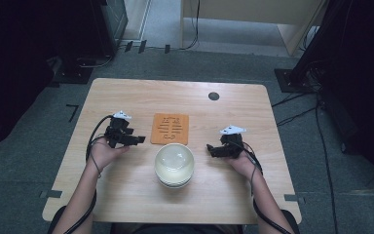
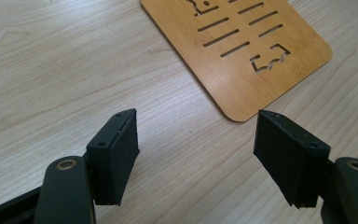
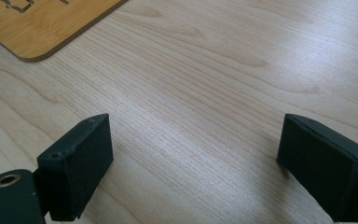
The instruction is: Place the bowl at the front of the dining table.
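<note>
Light wooden table (image 1: 126, 190) with rounded corners, seen from above; a small dark round grommet (image 1: 214, 96) sits near its far edge.

Stack of pale, glossy white bowls (image 1: 175, 165) stands near the table's middle, toward the person's side. Just beyond it lies a flat orange-brown bamboo trivet (image 1: 170, 128), square with rounded corners and cut-through slots. Bowls and trivet sit close; whether they touch cannot be told.

Left gripper (image 1: 137, 140), black, with a grey three-cornered plate on top and a trailing cable, rests in the left hand (image 1: 104, 151) to the left of the trivet, pointing toward it. In the left gripper view its jaws stand well apart with only bare tabletop between them; the trivet's near rounded corner (image 2: 242, 60) lies just ahead, untouched. Nothing held.

Right gripper (image 1: 210, 148), same build, rests in the right hand (image 1: 241, 161) to the right of the bowls, pointing inward at them but apart from them. In the right gripper view its jaws are spread wide over bare wood, gripping nothing; a corner of the trivet (image 3: 42, 25) shows at the upper left.

Both forearms come in from the near edge.
</note>
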